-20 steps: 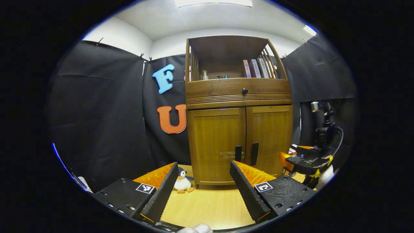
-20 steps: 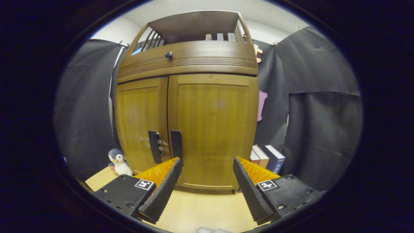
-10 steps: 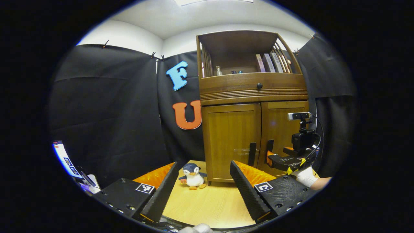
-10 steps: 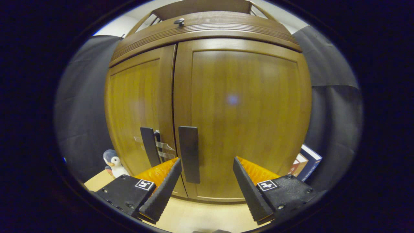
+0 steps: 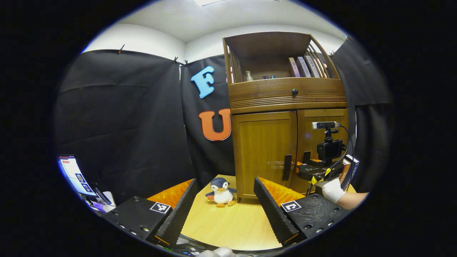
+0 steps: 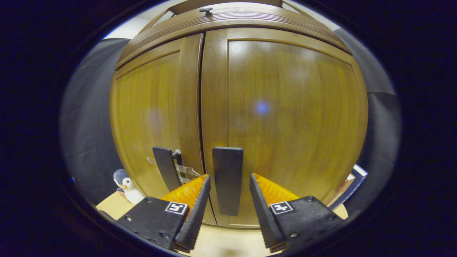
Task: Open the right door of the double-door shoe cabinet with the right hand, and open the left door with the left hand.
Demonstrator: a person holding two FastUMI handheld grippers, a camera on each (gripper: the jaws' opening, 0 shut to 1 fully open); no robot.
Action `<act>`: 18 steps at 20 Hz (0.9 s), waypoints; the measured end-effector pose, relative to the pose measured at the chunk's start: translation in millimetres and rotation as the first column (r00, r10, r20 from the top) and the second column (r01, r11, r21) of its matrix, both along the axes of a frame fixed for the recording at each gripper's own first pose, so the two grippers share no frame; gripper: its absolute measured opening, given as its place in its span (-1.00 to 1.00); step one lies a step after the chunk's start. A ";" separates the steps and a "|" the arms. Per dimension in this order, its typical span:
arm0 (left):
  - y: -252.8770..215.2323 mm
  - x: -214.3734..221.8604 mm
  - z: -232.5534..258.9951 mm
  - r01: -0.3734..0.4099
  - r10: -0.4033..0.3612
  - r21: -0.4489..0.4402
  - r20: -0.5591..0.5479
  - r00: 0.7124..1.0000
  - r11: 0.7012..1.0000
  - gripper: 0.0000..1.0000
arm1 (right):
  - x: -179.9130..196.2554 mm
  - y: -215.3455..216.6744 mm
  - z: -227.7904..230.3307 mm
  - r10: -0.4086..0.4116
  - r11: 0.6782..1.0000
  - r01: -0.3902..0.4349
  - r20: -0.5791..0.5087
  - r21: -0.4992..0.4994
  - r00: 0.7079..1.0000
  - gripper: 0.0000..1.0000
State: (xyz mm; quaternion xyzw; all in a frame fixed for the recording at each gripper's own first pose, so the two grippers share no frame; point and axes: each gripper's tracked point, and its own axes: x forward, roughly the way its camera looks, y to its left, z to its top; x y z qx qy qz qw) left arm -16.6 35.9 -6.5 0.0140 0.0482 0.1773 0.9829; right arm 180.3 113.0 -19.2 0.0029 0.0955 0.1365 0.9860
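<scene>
Two doors (image 6: 285, 117) closed; right tool (image 6: 228, 210) half-open astride right handle (image 6: 227, 178), not touching; left tool (image 5: 225, 210) wide open, empty.

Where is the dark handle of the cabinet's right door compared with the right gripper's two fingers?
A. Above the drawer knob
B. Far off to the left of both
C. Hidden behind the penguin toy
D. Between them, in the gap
D: in the right gripper view, the right door's handle stands in the gap of the right gripper, with both doors shut.

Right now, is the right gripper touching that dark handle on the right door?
Apart. The right gripper view shows the handle between the right gripper fingers, gaps either side.
</scene>
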 end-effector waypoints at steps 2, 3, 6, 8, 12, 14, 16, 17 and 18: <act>1.6 -5.3 3.2 -0.001 0.001 0.006 0.008 1.000 1.000 0.93 | 4.3 -0.8 -3.8 -0.021 1.000 0.021 -0.024 0.014 0.999 0.25; 2.3 -6.8 3.9 -0.001 0.001 0.008 0.014 1.000 1.000 0.92 | 4.4 -0.5 -3.0 -0.017 0.999 0.018 -0.025 0.027 1.000 0.08; 8.6 -14.6 7.1 -0.004 0.004 0.008 0.026 1.000 1.000 0.92 | 3.9 1.4 -4.2 -0.020 1.000 0.020 -0.026 0.018 0.999 -0.22; 11.2 -18.9 7.6 -0.005 0.005 0.002 0.035 0.999 1.000 0.92 | 2.3 1.7 -4.1 -0.013 1.000 0.014 -0.032 0.021 0.999 -0.27; 18.2 -26.8 4.5 -0.001 0.001 -0.004 0.042 0.999 1.000 0.92 | -9.8 -2.9 -5.4 0.012 1.000 -0.011 -0.040 0.014 0.999 -0.32; 20.9 -28.8 2.6 0.007 -0.006 -0.010 0.040 0.999 1.000 0.92 | -20.3 -5.9 -6.5 0.022 1.000 -0.021 -0.042 0.010 0.999 -0.33; 20.6 -30.1 1.9 0.018 -0.017 -0.012 0.041 0.999 1.000 0.92 | -31.2 -10.6 -7.9 0.028 1.000 -0.028 -0.046 0.008 0.999 -0.34; 20.3 -31.0 1.4 0.024 -0.024 -0.013 0.043 0.999 1.000 0.92 | -37.4 -13.6 -7.9 0.032 0.999 -0.032 -0.046 0.006 0.998 -0.34; 22.2 -31.2 0.6 0.032 -0.032 -0.012 0.044 0.999 0.999 0.92 | -43.0 -16.2 -8.4 0.036 0.999 -0.036 -0.045 0.005 0.998 -0.34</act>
